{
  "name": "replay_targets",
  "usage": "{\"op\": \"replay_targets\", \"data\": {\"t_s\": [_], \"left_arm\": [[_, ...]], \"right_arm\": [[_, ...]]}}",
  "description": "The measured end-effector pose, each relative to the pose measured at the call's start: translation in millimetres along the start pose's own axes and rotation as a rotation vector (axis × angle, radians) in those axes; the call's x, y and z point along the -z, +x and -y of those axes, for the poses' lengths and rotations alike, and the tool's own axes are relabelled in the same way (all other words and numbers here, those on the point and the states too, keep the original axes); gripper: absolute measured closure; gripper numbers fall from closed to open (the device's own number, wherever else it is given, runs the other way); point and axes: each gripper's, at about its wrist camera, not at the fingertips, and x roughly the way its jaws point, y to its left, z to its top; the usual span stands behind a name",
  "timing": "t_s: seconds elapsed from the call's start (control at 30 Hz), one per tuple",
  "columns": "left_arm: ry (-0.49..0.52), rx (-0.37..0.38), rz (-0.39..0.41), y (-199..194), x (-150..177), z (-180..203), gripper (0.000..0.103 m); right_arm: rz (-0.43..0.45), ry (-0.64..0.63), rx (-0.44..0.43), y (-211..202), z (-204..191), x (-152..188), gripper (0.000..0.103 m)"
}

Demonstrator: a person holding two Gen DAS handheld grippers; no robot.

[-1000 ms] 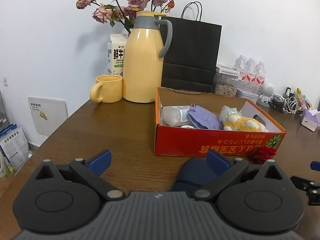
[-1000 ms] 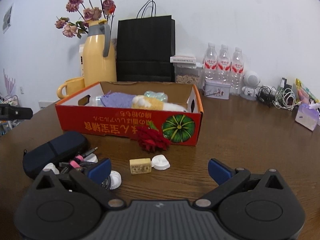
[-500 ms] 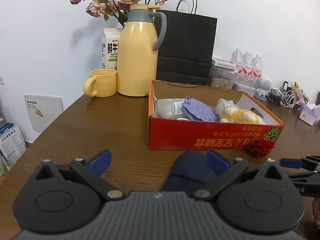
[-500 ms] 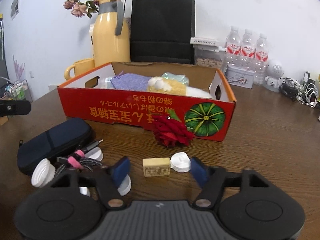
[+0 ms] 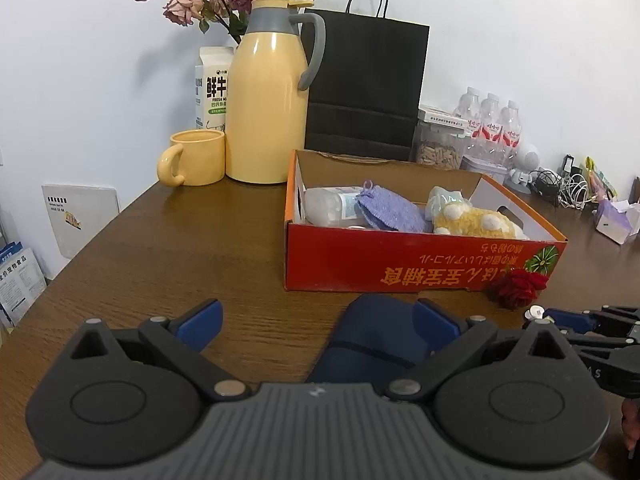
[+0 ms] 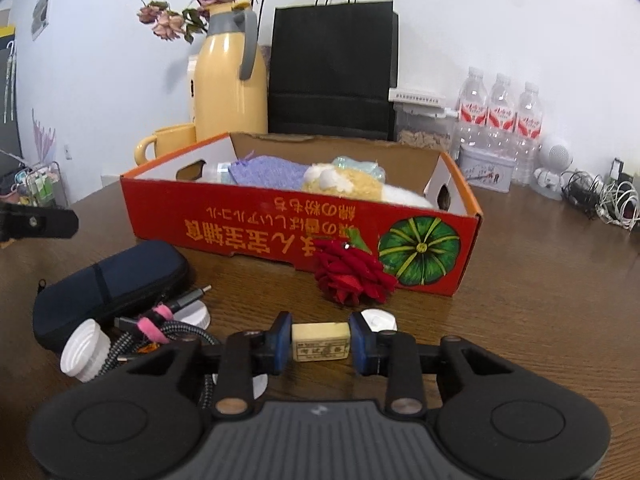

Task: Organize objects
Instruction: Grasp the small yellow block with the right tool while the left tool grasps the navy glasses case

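While right gripper (image 6: 320,342) closes on cream block (image 6: 320,340), hidden from left wrist view

Left of box: I see bare table (image 5: 168,256) up to the mug (image 5: 196,157) and the flask (image 5: 267,108).
In front of box: the red box (image 6: 300,232) wall blocks my way forward; the red flower (image 6: 352,276) lies against it.
Left of my right gripper (image 6: 320,342): pouch (image 6: 108,284), cable (image 6: 168,326) and white caps (image 6: 86,350) crowd the table.
Right side: open table (image 6: 540,300) up to the bottles (image 6: 500,120).
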Motion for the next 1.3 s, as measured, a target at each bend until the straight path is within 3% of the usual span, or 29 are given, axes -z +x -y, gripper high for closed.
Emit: {"op": "replay_targets", "data": {"t_s": [0.4,1.3], "left_arm": [[0.007,-0.001,-0.014,3,3,4,0.0],[0.049,0.037,-0.072,15,6,19,0.0]], "right_arm": [[0.129,-0.005,0.039,-22,0,3,0.074],[0.185,0.001,0.046,-32,2,5,0.074]]}}
